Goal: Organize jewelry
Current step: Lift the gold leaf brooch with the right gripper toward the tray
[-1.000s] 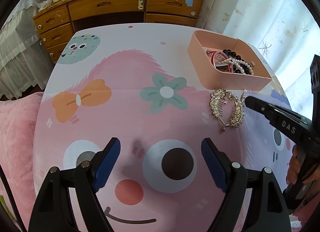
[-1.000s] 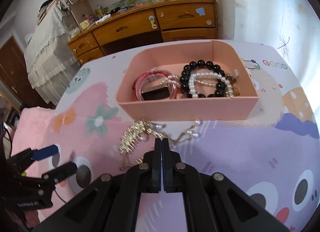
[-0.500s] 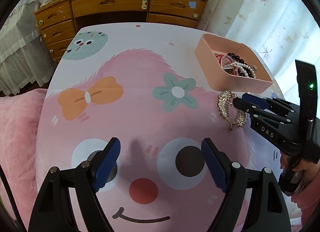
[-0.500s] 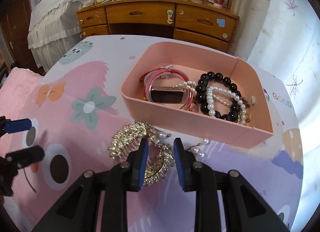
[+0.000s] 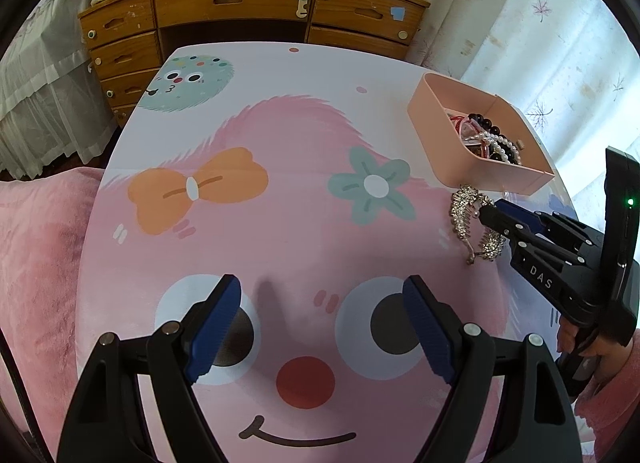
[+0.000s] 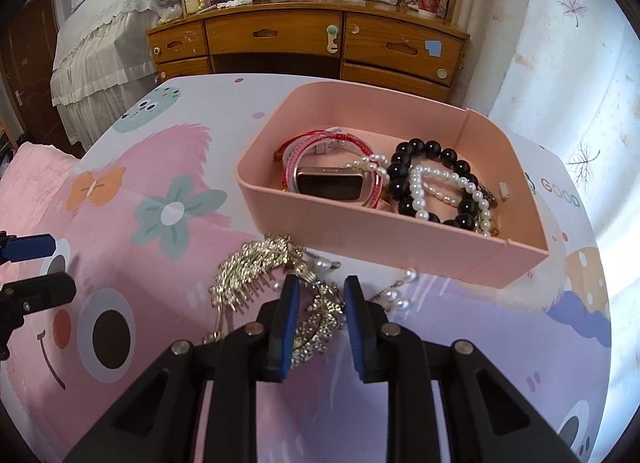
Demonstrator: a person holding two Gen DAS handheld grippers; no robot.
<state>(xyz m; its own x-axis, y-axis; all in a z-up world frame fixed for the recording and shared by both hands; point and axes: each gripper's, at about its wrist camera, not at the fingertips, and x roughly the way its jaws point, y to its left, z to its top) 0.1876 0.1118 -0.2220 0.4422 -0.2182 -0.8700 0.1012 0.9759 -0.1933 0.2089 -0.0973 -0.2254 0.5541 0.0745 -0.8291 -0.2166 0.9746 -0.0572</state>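
Note:
A gold rhinestone hair comb with pearls [image 6: 256, 267] lies on the cartoon table mat just in front of the pink box [image 6: 360, 239]. It also shows in the left wrist view [image 5: 464, 211]. The box [image 5: 436, 131] holds a pink watch [image 6: 332, 183], a black bead bracelet [image 6: 424, 151] and a pearl bracelet [image 6: 448, 183]. My right gripper [image 6: 318, 291] is open, its blue pads on either side of the comb's near part; it also shows in the left wrist view [image 5: 494, 211]. My left gripper [image 5: 320, 299] is open and empty over the mat's face print.
A wooden dresser [image 5: 240, 11] with clutter on top stands behind the table. A pink blanket [image 5: 44, 247] lies at the left. White curtains [image 5: 560, 43] hang at the right. The table edge curves close to the box on the right.
My right gripper opened from shut and moved forward and down, so its pads now straddle the hair comb. My left gripper stayed open and drew back slightly.

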